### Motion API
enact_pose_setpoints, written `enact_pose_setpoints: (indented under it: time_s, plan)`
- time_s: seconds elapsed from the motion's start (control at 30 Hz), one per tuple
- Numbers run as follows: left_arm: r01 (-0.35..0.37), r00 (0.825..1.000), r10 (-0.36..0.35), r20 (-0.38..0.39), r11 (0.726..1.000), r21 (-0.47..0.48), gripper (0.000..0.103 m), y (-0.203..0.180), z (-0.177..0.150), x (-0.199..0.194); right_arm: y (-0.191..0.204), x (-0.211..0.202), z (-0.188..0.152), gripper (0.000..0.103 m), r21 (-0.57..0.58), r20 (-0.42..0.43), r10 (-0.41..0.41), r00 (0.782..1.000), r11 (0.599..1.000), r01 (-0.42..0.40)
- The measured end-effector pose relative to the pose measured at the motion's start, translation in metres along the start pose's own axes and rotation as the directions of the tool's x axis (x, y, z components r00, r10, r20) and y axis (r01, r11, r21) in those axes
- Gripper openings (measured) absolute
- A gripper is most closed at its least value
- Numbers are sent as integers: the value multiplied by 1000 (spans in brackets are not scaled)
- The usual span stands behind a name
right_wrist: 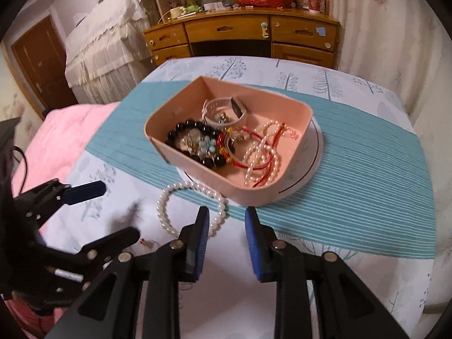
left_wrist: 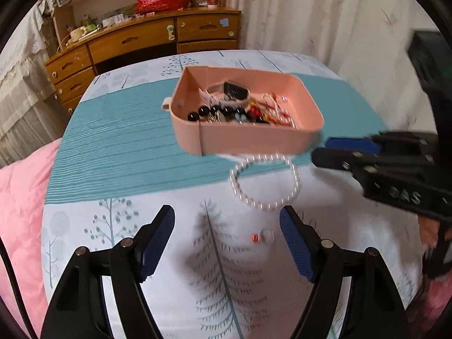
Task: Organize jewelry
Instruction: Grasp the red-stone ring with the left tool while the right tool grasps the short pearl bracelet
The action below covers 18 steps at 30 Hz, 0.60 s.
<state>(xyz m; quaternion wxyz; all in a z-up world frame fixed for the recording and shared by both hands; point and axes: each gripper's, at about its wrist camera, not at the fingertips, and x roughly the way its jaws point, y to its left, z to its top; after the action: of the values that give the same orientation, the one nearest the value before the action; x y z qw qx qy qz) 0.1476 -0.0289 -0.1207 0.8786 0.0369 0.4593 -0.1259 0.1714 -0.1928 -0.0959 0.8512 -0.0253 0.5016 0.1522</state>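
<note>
Pink tray [right_wrist: 271, 197] mid-frame on the bed's teal cloth [right_wrist: 367, 186], heaped with jewelry; one pearl bracelet [right_wrist: 169, 220] loose at its lower left. Left gripper [left_wrist: 226, 220] spread wide, right gripper [right_wrist: 227, 217] slightly parted, both empty.

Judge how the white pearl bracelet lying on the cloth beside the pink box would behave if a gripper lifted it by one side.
The pearl bracelet is a loop of separate round beads, so it would probably sag and swing rather than hold its ring shape. Its beads look smooth and glossy, so it may slip between the pads. It looks light, and if pushed it would likely slide across the tablecloth.
</note>
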Motion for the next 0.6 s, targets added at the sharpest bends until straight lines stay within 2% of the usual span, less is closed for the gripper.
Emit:
enact_pose_setpoints:
  time_s: [0.17, 0.37, 0.6]
  plan:
    - [1, 1000, -1, 3, 1000, 12, 75, -6, -14, 0, 3, 12, -4, 26, -55, 18, -15, 1000, 998, 16]
    - [-16, 1000, 16, -7, 1000, 21, 75, -11, -20, 3, 9, 26, -5, 26, -82, -4, -38, 999, 996, 38]
    - [-7, 1000, 7, -24, 1000, -6, 75, -5, -23, 11, 18, 34, -8, 25, -140, 11, -67, 998, 988, 68]
